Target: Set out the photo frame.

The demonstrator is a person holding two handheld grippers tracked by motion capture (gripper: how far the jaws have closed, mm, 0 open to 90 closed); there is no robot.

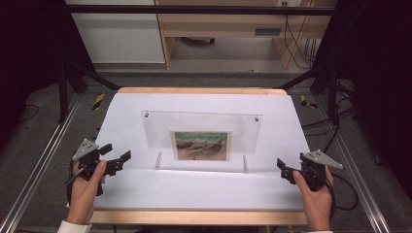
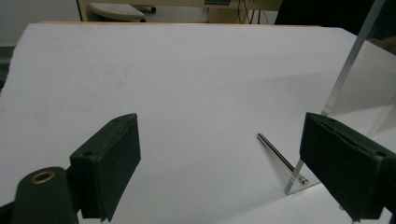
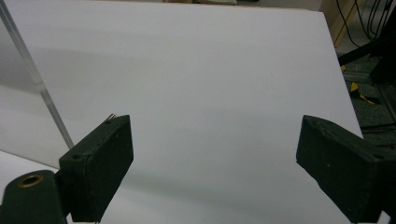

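A clear acrylic picture frame (image 1: 201, 138) stands upright in the middle of the white table (image 1: 204, 189), with a small painting of boats (image 1: 200, 145) sandwiched inside. Metal support pins (image 1: 158, 159) hold it up at its lower corners. My left gripper (image 1: 118, 156) is open near the frame's lower left corner, held in a hand. In the left gripper view the frame's edge (image 2: 343, 70) and one pin (image 2: 280, 157) lie ahead between the jaws. My right gripper (image 1: 284, 170) is open off the frame's lower right corner. The frame's edge (image 3: 35, 74) rises at the left of the right gripper view.
The table's wooden front edge (image 1: 194, 217) runs along the bottom. Metal rails (image 1: 39, 165) flank the table on both sides. Cables (image 1: 340, 194) trail on the floor at the right. Furniture stands beyond the table's far edge.
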